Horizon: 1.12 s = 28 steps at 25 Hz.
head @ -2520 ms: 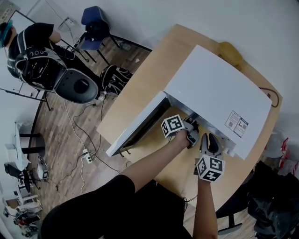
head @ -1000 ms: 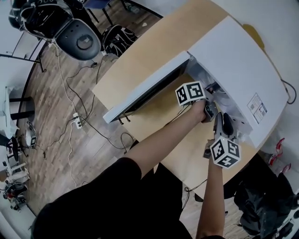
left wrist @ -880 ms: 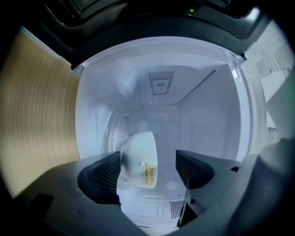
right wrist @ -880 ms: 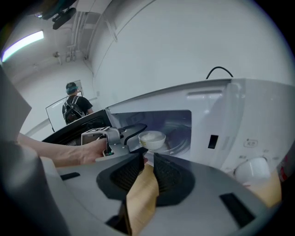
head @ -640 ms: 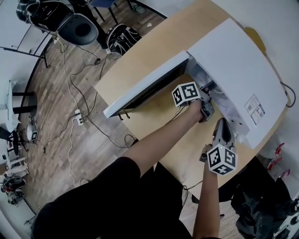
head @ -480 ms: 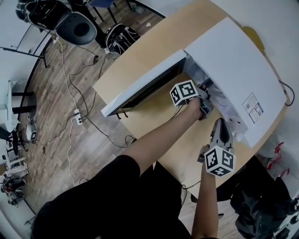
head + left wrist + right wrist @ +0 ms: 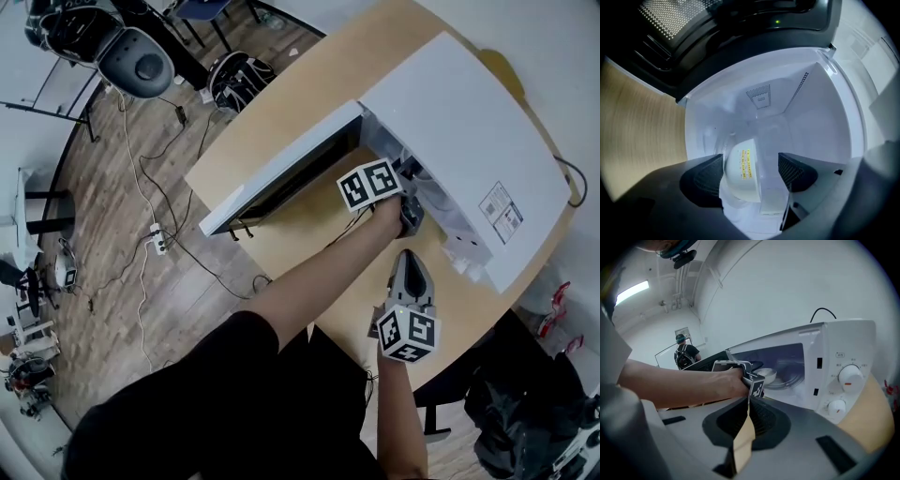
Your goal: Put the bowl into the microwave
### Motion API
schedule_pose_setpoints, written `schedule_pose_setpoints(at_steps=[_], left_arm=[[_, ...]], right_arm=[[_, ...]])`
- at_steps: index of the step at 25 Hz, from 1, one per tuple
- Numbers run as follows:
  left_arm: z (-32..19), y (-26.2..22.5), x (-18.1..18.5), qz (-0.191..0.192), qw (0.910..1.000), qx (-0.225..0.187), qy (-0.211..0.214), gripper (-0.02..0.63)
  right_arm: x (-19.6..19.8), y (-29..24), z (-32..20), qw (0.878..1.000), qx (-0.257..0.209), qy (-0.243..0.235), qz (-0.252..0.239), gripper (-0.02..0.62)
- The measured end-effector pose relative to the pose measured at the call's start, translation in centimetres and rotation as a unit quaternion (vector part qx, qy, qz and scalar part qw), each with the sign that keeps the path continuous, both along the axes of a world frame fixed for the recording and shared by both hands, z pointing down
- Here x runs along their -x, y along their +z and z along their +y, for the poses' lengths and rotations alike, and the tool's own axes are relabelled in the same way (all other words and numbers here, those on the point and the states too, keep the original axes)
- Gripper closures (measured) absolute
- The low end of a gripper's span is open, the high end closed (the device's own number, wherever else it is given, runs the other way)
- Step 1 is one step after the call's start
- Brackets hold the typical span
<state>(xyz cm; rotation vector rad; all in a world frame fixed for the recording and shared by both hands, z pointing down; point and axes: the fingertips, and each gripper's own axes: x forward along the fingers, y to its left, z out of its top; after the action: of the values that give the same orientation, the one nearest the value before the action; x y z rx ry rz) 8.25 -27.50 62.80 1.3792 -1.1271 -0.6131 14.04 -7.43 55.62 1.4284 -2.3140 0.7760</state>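
Now the bowl sits inside the microwave, upright on the glass turntable, as my right gripper view shows. My left gripper reaches into the cavity with its jaws spread. The bowl lies between them, close against one pad with a clear gap to the other, so I judge that I am no longer holding it. Whether that near pad touches the rim, I cannot tell.

What has changed over the last second is my right gripper. It was up beside the control panel and has now drawn back toward me over the table, well clear of the microwave's front. Its jaws are pressed together on nothing. My left gripper has stayed at the mouth of the cavity throughout.

The door hangs wide open to the left. I take the placing itself as done. What remains, as I judge it, is to back my left gripper straight out without nudging the bowl, since the rim is so close to that one pad.
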Motion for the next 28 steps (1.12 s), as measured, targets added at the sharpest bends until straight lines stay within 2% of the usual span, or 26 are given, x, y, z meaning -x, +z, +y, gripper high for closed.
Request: schedule_pose_setpoints(at_steps=[3, 6, 11, 13, 18, 22, 28], left_arm=[[-0.2, -0.1, -0.2, -0.019, 0.9997, -0.008, 0.014, 0.264], [-0.4, -0.2, -0.5, -0.063, 0.9973, -0.029, 0.024, 0.264], [-0.8, -0.5, -1.0, -0.128, 0.9875, -0.077, 0.052, 0.264], [-0.8, -0.3, -1.4, -0.16, 0.9809, -0.086, 0.071, 0.264], [-0.4, 0.2, -1.7, -0.256, 0.9538, -0.118, 0.103, 0.262], [-0.1, 0.2, -2.6, -0.299, 0.9319, -0.156, 0.133, 0.241], [0.3, 0.4, -3.2, -0.374, 0.8914, -0.197, 0.164, 0.225]], right_arm=[[1.2, 0.2, 0.7, 1.0, 0.001, -0.022, -0.001, 0.528], [1.8, 0.0, 1.1, 0.999, 0.001, -0.034, -0.002, 0.528], [1.6, 0.5, 1.5, 0.999, 0.002, -0.043, 0.004, 0.528], [1.1, 1.1, 1.8, 0.999, 0.007, -0.043, 0.009, 0.528], [0.5, 1.6, 2.6, 0.999, 0.016, -0.045, 0.002, 0.528], [1.2, 1.3, 3.2, 0.998, 0.01, -0.064, -0.017, 0.528], [1.4, 1.6, 4.1, 0.997, 0.016, -0.071, -0.016, 0.528]])
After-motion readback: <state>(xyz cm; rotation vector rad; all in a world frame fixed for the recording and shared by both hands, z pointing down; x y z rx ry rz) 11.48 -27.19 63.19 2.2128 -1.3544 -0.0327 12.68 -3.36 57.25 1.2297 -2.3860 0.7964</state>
